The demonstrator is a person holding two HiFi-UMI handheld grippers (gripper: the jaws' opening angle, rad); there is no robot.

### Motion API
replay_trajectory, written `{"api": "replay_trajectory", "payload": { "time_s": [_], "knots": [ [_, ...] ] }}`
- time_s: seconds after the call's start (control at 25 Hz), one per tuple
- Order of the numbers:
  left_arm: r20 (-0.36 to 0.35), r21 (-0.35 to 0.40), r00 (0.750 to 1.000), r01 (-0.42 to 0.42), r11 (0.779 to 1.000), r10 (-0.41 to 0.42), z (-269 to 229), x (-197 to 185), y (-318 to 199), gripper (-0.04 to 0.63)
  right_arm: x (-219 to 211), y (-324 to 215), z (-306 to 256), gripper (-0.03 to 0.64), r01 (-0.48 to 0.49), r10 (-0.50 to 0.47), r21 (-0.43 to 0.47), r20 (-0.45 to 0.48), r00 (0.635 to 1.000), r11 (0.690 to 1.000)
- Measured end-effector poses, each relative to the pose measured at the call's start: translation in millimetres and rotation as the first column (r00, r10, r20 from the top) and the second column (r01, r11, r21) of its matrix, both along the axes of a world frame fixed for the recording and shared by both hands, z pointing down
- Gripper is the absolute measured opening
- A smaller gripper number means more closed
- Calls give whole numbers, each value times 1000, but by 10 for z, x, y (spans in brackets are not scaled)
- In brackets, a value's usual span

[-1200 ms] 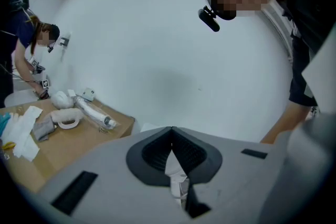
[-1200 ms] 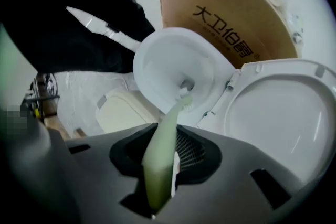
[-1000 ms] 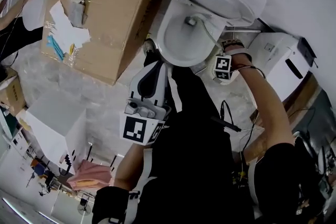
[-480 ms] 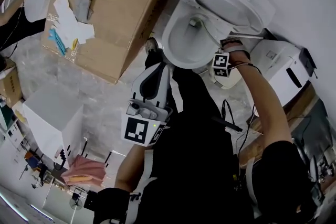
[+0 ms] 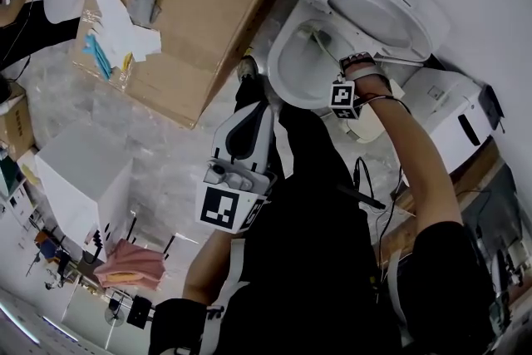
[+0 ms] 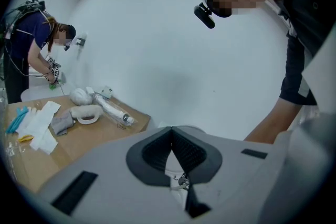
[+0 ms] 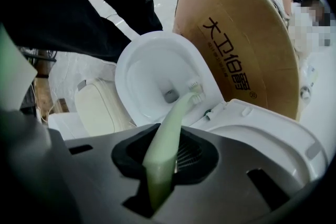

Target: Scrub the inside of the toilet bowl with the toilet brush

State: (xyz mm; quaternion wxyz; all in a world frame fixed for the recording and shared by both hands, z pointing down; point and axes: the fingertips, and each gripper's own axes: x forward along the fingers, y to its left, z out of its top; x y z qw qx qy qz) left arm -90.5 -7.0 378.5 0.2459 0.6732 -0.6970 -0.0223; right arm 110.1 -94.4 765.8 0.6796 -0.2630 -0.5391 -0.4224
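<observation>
Since a second ago the toilet and the cardboard box (image 5: 216, 21) have drifted toward 1 o'clock in the head view, and the right tool (image 5: 349, 83) has moved in against the bowl's 4 o'clock rim.

That tool grips the pale green handle of the toilet brush (image 7: 168, 128). The shaft fills the gap between its dark pads, which clamp it from both sides. The handle curves away to a white bristle head resting high on the inner wall of the toilet bowl (image 7: 123, 76), near the seat hinge, at about 12 o'clock in the head view. The drain lies below it, not yet reached.

The left tool (image 6: 171, 152) is closed on nothing, its pads meeting at the tip. It idles near the bowl's 7 o'clock side.

The brush looks light and fairly stiff, probably moulded plastic. The smooth handle could twist in the pads when the bristles drag on slick porcelain. The hold sits well up the shaft, which keeps the tool clear of the bowl but gives the head a long lever. Firm, steady pressure and short strokes would suit it.
</observation>
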Motion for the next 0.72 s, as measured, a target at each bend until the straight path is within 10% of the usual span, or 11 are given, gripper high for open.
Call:
{"api": "replay_trajectory", "payload": {
  "time_s": [0.2, 0.36, 0.44, 0.56, 0.72],
  "knots": [
    [1, -1, 999, -44, 999, 44, -51, 16, 8, 8, 46, 256, -50, 75, -333, 335, -140, -3, 942, 933],
    [7, 10, 994, -109, 994, 109, -128, 97, -65, 8, 113, 496, -159, 75, -676, 699, -287, -30, 715, 679],
    [9, 15, 989, -145, 989, 145, -169, 176, -104, 8, 156, 610, -213, 75, -809, 849, -357, -74, 524, 468],
    [7, 18, 980, -197, 980, 197, -207, 329, -157, 9, 195, 704, -295, 75, -892, 975, -447, -164, 151, 63],
    [9, 23, 959, -282, 959, 282, -226, 490, -268, 8, 167, 682, -337, 73, -700, 871, -518, -307, -383, -491]
  ]
}}
